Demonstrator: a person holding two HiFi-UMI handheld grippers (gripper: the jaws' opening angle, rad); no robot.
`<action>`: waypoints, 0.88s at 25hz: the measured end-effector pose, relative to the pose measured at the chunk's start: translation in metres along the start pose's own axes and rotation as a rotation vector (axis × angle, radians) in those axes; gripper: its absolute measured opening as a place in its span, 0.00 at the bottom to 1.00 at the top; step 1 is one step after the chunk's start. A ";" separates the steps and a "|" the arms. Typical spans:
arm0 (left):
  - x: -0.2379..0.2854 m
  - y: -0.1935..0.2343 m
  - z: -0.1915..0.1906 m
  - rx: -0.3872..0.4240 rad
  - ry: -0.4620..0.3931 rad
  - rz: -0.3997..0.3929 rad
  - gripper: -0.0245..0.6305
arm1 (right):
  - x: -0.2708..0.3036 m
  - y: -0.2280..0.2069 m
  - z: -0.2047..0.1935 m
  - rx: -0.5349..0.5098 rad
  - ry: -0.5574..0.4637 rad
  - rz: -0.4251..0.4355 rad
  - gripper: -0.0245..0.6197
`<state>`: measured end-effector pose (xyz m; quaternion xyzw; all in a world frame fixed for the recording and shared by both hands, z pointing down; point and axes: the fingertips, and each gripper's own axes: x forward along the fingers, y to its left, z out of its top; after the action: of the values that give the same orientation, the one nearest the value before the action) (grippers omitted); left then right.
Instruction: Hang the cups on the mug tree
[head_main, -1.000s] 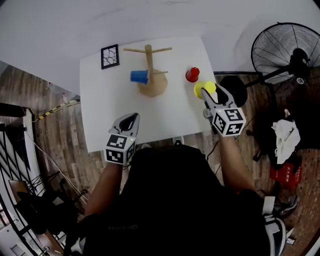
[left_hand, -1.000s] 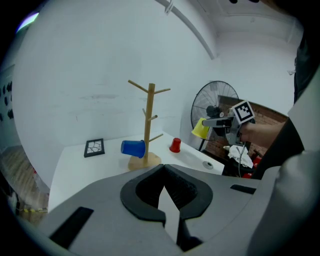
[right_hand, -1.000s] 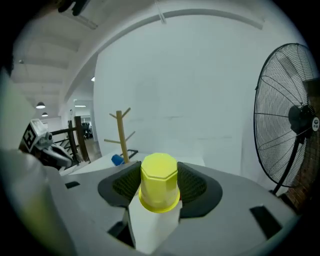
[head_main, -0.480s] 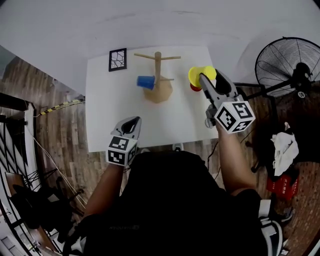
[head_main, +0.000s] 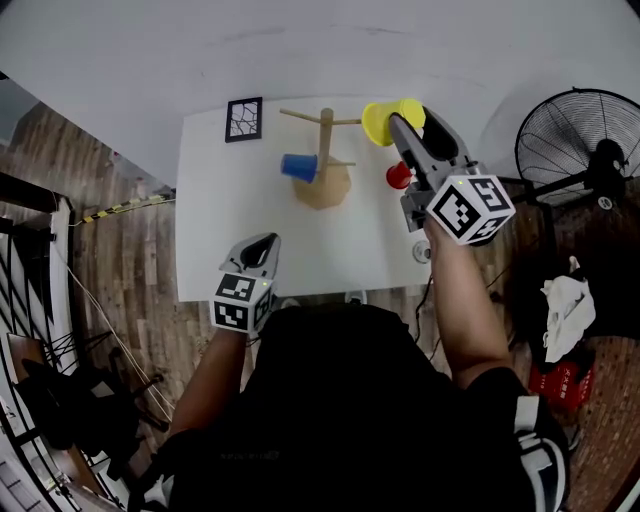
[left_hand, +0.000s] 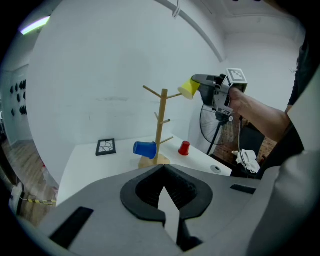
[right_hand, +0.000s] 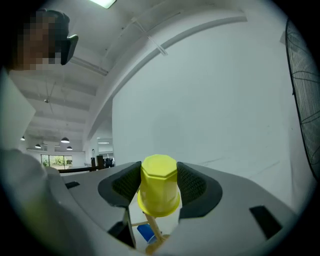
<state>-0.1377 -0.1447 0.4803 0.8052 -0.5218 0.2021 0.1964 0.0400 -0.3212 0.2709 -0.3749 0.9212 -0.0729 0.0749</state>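
My right gripper (head_main: 398, 122) is shut on a yellow cup (head_main: 390, 119), raised level with the top right peg of the wooden mug tree (head_main: 325, 140), just right of that peg's tip. Between the right jaws the yellow cup (right_hand: 159, 192) points its base at the camera. A blue cup (head_main: 298, 166) hangs on a low left peg of the tree. A red cup (head_main: 398, 176) stands on the white table (head_main: 230, 230) right of the tree. My left gripper (head_main: 258, 246) is shut and empty near the front edge of the table.
A small framed picture (head_main: 245, 119) lies at the table's back left. A standing fan (head_main: 585, 140) is on the floor to the right. A white cloth (head_main: 566, 303) lies on the floor near a red box. A small round disc (left_hand: 216, 169) lies near the table's right edge.
My right gripper has lifted the yellow cup up from the table and carried it back and left, to the top right peg. The left gripper has stayed in place.
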 end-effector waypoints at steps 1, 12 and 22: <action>-0.002 0.002 0.001 -0.003 -0.002 0.008 0.06 | 0.004 0.001 -0.003 0.018 0.004 0.007 0.39; -0.010 0.013 0.003 -0.017 -0.014 0.047 0.06 | 0.031 -0.001 -0.050 0.223 0.061 0.059 0.39; -0.011 0.014 0.004 -0.014 -0.014 0.043 0.06 | 0.034 -0.002 -0.061 0.251 0.085 0.054 0.39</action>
<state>-0.1546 -0.1436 0.4725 0.7938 -0.5418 0.1968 0.1939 0.0054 -0.3413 0.3283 -0.3344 0.9169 -0.2012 0.0837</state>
